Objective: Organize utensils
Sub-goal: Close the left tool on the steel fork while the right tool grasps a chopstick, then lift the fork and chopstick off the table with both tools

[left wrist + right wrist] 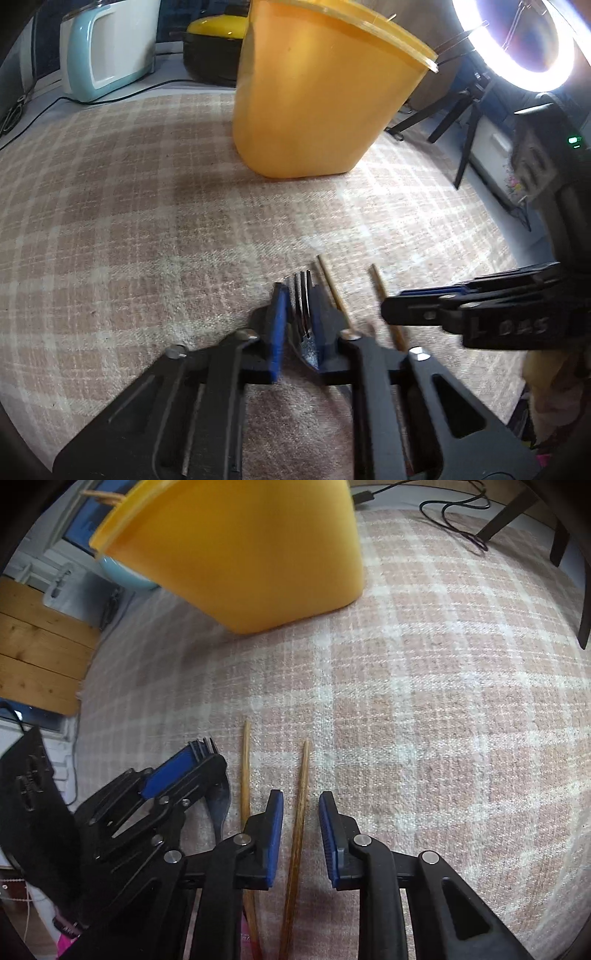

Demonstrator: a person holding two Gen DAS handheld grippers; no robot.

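Glossy metal fork (303, 295), wooden chopsticks (300, 812), woven cloth (424, 701)

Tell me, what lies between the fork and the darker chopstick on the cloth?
The lighter chopstick lies between the fork and the darker chopstick, as the right wrist view shows.

The left hand-held gripper (300, 317) points steeply down, its pads pressed together on a fork (303, 295). The right hand-held gripper (301, 834), close beside it, stands part open astride a chopstick (300, 805).

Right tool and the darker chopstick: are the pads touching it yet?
Apart. The right wrist view shows the darker chopstick between the right tool's blue pads, cloth visible on both sides.
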